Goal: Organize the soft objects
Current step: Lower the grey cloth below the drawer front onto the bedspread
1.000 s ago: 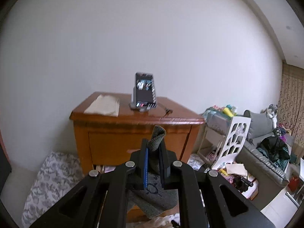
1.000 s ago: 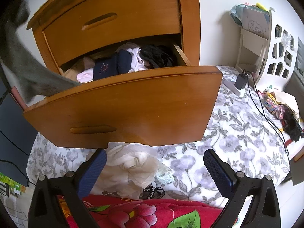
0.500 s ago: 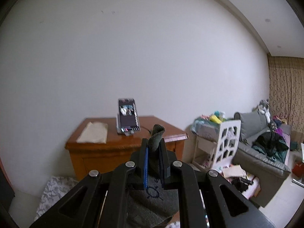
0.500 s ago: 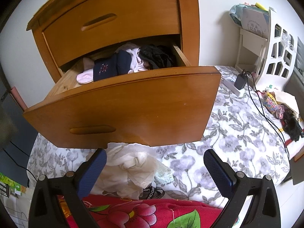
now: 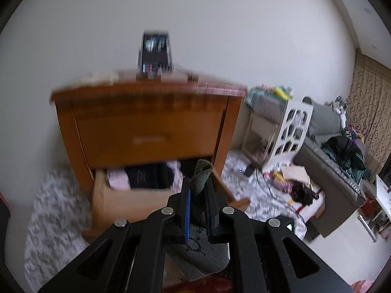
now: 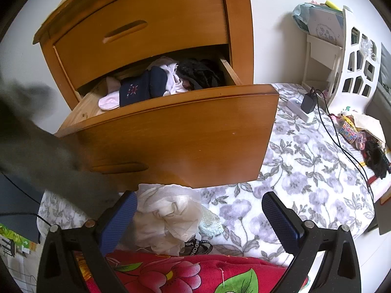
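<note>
Left gripper (image 5: pixel 197 193) jaws clamped on grey cloth (image 5: pixel 200 171); right gripper (image 6: pixel 199 210) jaws apart above floral quilt (image 6: pixel 305 171).

Glossy varnished wooden drawer (image 6: pixel 171 131), matt knitted grey cloth (image 5: pixel 200 173), cotton floral quilt (image 6: pixel 305 171).

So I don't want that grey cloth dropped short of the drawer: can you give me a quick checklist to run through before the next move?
1. Left tool shut on the grey cloth: ok.
2. Lower drawer pulled open: ok.
3. Free room inside: ok; bare wood shows at the left end beside the pink item and navy item.
4. Right tool open and empty, clear of the drawer: ok.
5. Hanging cloth clear of the drawer front: not ok; in the right wrist view it overlaps the front's left end.
6. Cloth positioned above the opening: cannot tell; the left wrist view is blurred.
</note>
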`<state>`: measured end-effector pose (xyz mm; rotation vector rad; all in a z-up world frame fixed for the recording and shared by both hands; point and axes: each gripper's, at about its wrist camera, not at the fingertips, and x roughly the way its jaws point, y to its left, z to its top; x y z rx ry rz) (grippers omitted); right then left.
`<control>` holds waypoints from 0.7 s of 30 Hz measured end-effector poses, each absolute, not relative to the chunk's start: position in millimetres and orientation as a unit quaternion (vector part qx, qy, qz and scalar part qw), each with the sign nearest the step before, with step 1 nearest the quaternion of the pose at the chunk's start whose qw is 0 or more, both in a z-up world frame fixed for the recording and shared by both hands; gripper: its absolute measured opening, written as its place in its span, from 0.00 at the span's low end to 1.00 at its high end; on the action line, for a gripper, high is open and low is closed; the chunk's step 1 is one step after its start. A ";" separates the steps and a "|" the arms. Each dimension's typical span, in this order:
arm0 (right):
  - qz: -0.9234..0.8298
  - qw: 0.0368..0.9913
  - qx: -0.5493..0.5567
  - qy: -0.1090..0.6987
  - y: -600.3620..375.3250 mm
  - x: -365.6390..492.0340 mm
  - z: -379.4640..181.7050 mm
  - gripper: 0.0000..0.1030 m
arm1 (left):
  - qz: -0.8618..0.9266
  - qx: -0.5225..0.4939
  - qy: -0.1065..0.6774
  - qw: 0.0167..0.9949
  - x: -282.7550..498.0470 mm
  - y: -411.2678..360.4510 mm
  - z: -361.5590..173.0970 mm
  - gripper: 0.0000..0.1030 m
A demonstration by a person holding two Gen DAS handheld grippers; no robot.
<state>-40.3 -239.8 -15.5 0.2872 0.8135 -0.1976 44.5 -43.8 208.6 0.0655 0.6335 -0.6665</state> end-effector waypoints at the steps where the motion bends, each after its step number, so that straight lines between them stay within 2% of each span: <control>1: -0.095 0.904 0.139 0.394 -239.9 -40.4 -15.6 1.00 | -0.321 0.030 0.319 0.891 47.5 -44.8 198.3 0.09; 11: -0.095 0.903 0.143 0.394 -241.1 -40.9 -16.8 1.00 | -0.300 0.013 0.450 0.841 73.3 -49.2 89.3 0.09; 21: -0.097 0.902 0.142 0.395 -240.8 -40.7 -17.3 1.00 | -0.262 0.030 0.533 0.804 89.4 -49.7 10.0 0.09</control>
